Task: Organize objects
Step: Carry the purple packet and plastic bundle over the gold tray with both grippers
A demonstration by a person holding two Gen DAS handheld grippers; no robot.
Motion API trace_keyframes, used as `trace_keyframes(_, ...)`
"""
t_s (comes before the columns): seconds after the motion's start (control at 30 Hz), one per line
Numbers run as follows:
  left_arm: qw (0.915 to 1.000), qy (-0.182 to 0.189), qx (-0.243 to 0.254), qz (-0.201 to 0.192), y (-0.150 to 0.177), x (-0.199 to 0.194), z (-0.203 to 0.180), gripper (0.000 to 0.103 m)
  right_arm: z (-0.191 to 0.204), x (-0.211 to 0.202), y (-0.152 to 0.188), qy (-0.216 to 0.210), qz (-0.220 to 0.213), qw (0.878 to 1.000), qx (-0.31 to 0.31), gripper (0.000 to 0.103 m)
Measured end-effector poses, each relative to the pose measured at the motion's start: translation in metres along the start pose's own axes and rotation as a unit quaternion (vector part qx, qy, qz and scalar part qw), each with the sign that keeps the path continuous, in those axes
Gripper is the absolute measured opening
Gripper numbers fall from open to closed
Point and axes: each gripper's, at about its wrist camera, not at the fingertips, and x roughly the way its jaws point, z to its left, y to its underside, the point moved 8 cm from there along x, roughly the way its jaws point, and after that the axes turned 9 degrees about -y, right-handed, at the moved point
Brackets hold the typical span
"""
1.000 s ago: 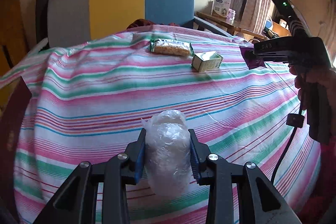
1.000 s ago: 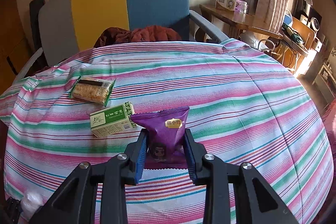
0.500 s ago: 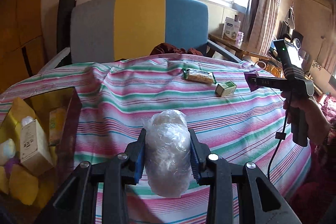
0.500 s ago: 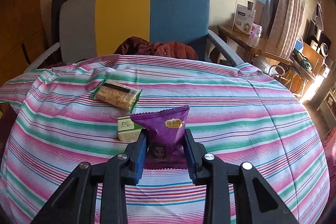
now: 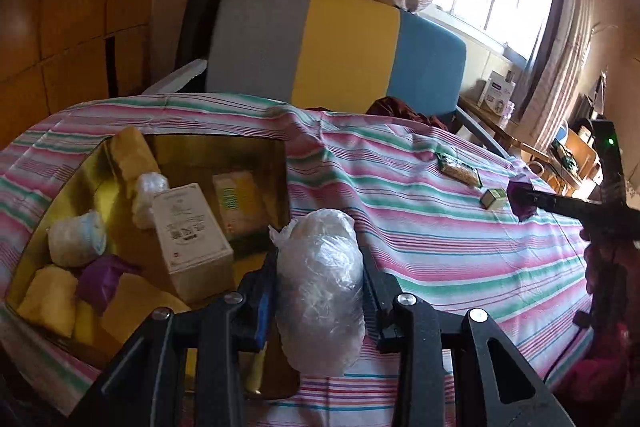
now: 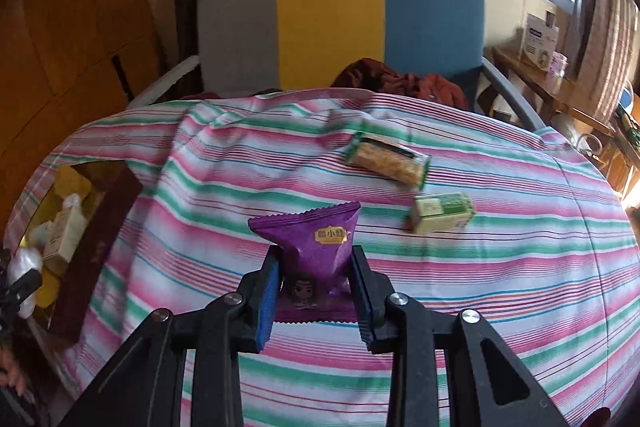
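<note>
In the left wrist view, a gold-lined box [image 5: 188, 151] fills the lower left of the frame, sunk among the folds of a striped cloth [image 5: 440, 227]. Inside it lie one white carton [image 5: 190, 227], one pale yellow-green packet [image 5: 238, 197] against the far wall, one purple packet [image 5: 100, 279], two small clear-wrapped bundles [image 5: 78, 237] and several yellow-wrapped pieces [image 5: 50, 301], whose exact count cannot be told.

At lower centre, the left gripper [image 5: 318, 283] has its jaws closed tight on a clear plastic-wrapped roll [image 5: 320, 291], a whitish crinkled cylinder with a twisted end at its top, held just above the box's right edge. Further right, in the middle right of the frame, two things rest on the cloth: one green-edged cracker packet [image 5: 458, 169] and one small green carton [image 5: 494, 197], near each other but apart. At the far right edge the other gripper shows in side view with a purple corner in its tip.

In the right wrist view, the box [image 6: 96, 255] sits at the left edge. At lower centre, the right gripper [image 6: 314, 287] is clamped on one purple snack packet [image 6: 316, 239], glossy, with crimped edges, a gold label and a cartoon figure, held above the cloth. To its upper right lie the cracker packet [image 6: 390, 161] and the green carton [image 6: 442, 213]. One chair [image 6: 332, 23], striped grey, yellow and blue, stands behind the table.
</note>
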Motion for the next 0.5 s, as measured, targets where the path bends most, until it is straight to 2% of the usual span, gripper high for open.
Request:
trace_keyframes(0.23, 0.9974, -0.046, -0.054, 0.012, -0.014, 0.005, 0.086, 0.037, 0.11, 0.022, 0.021, -0.08, 0.024, 0.996, -0.026, 0.033)
trace_keyframes(0.37, 0.9946, -0.065, -0.075, 0.028, -0.019, 0.015, 0.125, 0.037, 0.155, 0.027, 0.029, -0.103, 0.028, 0.993, -0.042, 0.033)
trace_keyframes(0.5, 0.9917, -0.068, -0.098, 0.049, -0.025, 0.032, 0.151, 0.037, 0.187, 0.027, 0.033, -0.117, 0.016, 0.992, -0.041, 0.033)
